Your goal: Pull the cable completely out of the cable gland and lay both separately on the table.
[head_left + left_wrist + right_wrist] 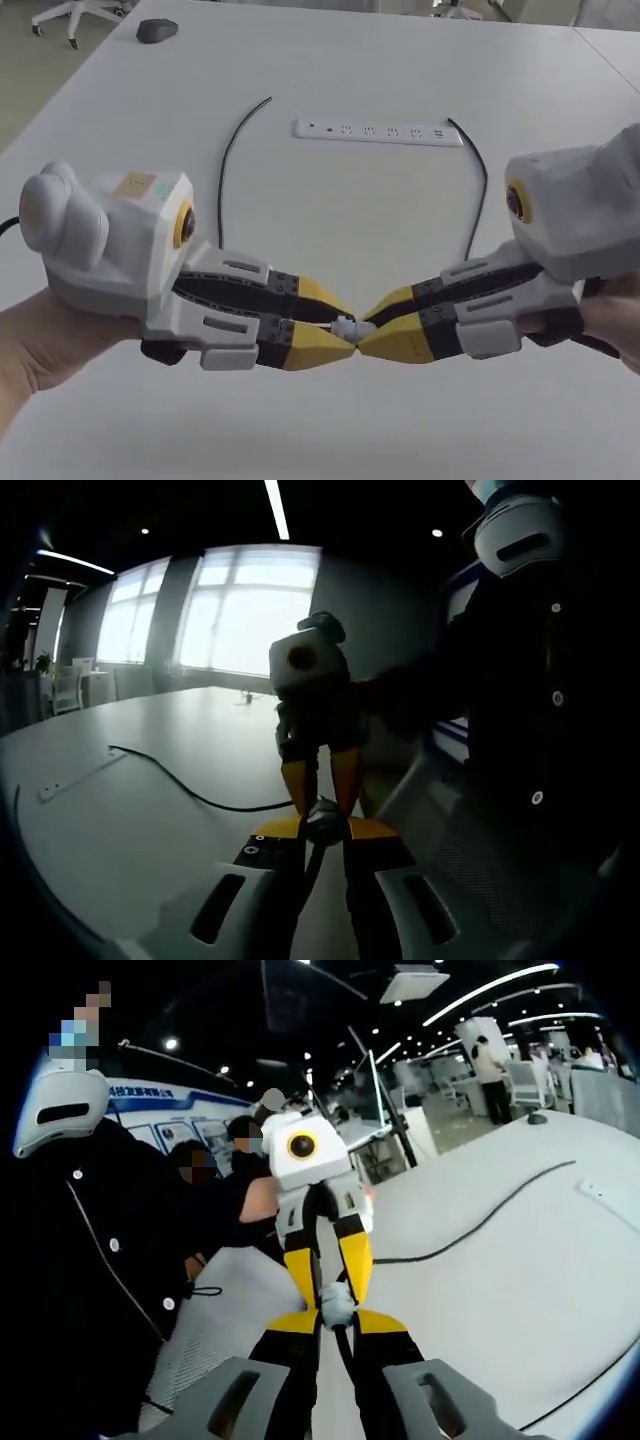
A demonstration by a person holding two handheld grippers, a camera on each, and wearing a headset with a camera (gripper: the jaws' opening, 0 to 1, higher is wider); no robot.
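Just above the broad white tabletop [330, 230], the two grey-and-yellow grippers meet nose to nose, and a small pale cable gland [355, 327] is pinched between their tips, clear of the surface. The left gripper [341, 330], held in the person's left hand [30, 345], comes in from the left with its jaws clenched on one end of the gland. The right gripper [368, 330], held in the right hand [612, 322], comes in from the right with its jaws clamped on the other end. In the right gripper view a short dark piece runs from the gland back between that gripper's own jaws. Whether it is cable or part of the gland I cannot tell.

A thin black cable [228, 160] lies loose on the table beyond the left gripper. Its far end rests near the left end of a long white power strip [380, 131], and its near end is hidden behind the left gripper, so I cannot tell if it reaches the gland. The strip's own black cord [478, 190] curves down from its right end and passes behind the right gripper. A dark computer mouse [157, 30] sits well apart at the table's far left corner.

In both gripper views the person appears in a dark jacket and a white headset [60, 1110].
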